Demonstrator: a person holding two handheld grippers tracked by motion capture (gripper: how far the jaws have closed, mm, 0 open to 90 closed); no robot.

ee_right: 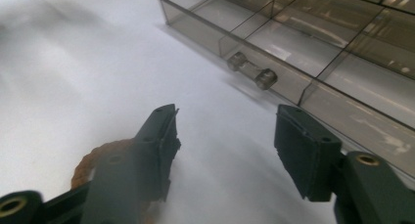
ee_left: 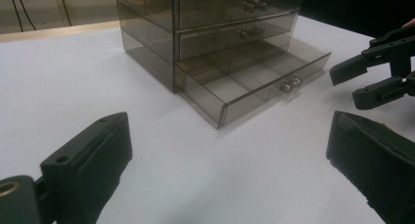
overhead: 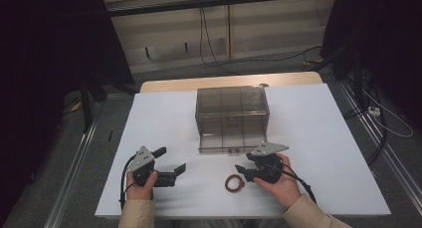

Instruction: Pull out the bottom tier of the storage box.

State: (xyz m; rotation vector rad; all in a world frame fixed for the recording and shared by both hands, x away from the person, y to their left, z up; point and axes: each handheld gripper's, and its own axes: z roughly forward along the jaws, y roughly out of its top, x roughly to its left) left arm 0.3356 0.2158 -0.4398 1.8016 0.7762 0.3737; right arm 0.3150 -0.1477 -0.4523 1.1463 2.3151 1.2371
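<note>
The right gripper point(overhead: 245, 171), jaws parted with nothing between them, hovers just beside a brown ring point(overhead: 234, 183) lying on the white table point(overhead: 323, 138). The left gripper point(overhead: 171, 161) stands wide open and empty, well apart. Behind them, a smoky plastic drawer unit point(overhead: 232, 108) has its bottom drawer point(overhead: 231, 143) pulled out.

I'm looking down from above the near table edge; both gripper cameras are sitting low and close, all three sharing the open bottom drawer point(overhead: 231, 143) point(ee_left: 254, 84) point(ee_right: 313, 43).
</note>
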